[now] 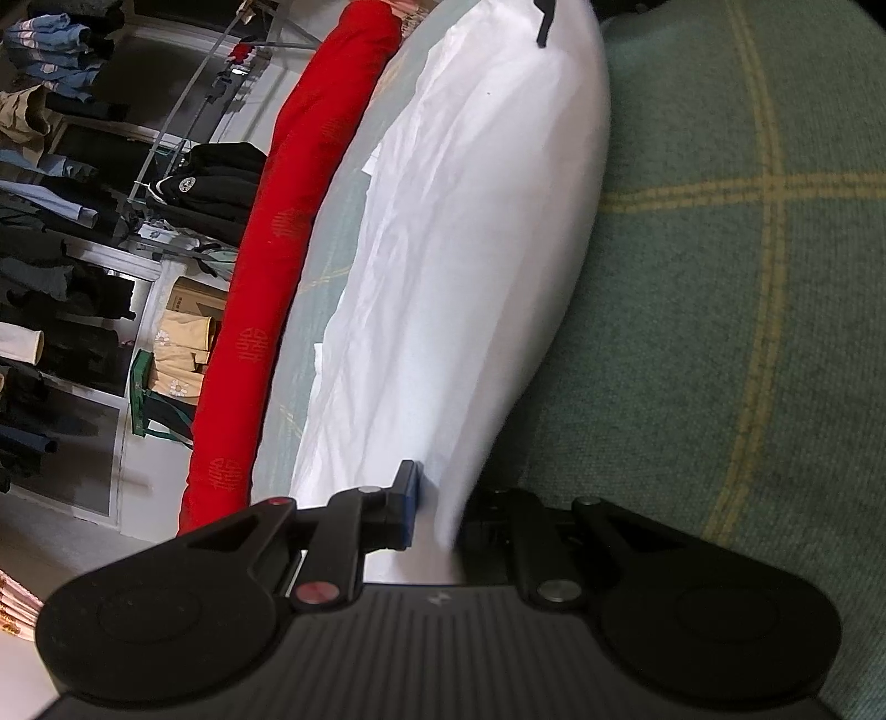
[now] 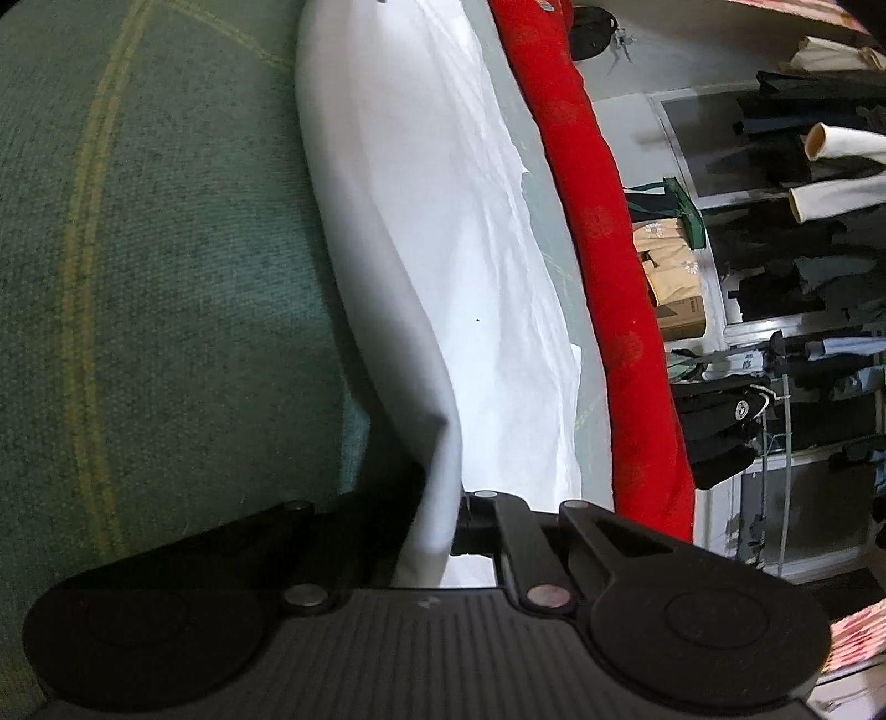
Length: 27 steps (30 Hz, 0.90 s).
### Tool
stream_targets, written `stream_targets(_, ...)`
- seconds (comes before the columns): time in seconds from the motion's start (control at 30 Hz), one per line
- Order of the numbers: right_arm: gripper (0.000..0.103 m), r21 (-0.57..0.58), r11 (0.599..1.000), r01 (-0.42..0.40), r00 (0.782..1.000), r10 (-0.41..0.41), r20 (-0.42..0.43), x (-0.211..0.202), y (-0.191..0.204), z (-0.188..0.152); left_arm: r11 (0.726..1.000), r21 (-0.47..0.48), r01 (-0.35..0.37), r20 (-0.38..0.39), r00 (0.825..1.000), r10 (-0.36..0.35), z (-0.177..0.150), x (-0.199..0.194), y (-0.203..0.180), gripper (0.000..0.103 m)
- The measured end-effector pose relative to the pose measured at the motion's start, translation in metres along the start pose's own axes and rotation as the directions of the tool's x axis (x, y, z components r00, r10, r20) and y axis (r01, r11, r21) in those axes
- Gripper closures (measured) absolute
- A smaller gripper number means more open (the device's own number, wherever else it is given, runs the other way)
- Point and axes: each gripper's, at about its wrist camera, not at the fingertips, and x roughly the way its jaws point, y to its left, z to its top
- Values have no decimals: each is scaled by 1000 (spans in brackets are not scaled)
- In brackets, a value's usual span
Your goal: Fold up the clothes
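Observation:
A white garment (image 1: 470, 249) lies on a green checked cloth surface (image 1: 747, 277), with one edge lifted off it. My left gripper (image 1: 437, 509) is shut on a corner of that white garment, which passes between its fingers. In the right wrist view the same white garment (image 2: 432, 249) runs away from me over the green surface (image 2: 166, 249). My right gripper (image 2: 437, 515) is shut on another corner of it, with the fabric folded between the fingers. The tip of the other gripper (image 1: 545, 22) shows at the garment's far end.
A long red rolled cloth (image 1: 266, 288) lies along the far edge of the surface, also in the right wrist view (image 2: 614, 277). Beyond it are shelves with hanging dark clothes (image 1: 55, 249), a cardboard box (image 2: 673, 277) and a metal rack (image 1: 183, 127).

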Motion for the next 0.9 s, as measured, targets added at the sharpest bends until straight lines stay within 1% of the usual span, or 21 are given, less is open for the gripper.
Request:
stream_targets(0.33, 93, 10, 1000, 0, 1000, 0, 9, -3, 3, 0, 1000, -22, 17, 1, 1000, -17, 0, 0, 1, 96)
stream_targets(0.5, 93, 43, 999, 6, 999, -8, 49, -1, -1, -4, 999, -29, 21, -2, 1000, -21, 0, 0, 0, 97)
stream_targets(0.7, 93, 9, 999, 34, 999, -34, 27, -2, 4, 0, 999, -32, 21, -2, 1000, -22, 1, -1, 0, 97)
stream_targets(0.9, 94, -7, 999, 35, 999, -35, -3, -1, 6, 4, 999, -34, 17, -2, 1000, -17, 1, -1, 0, 97)
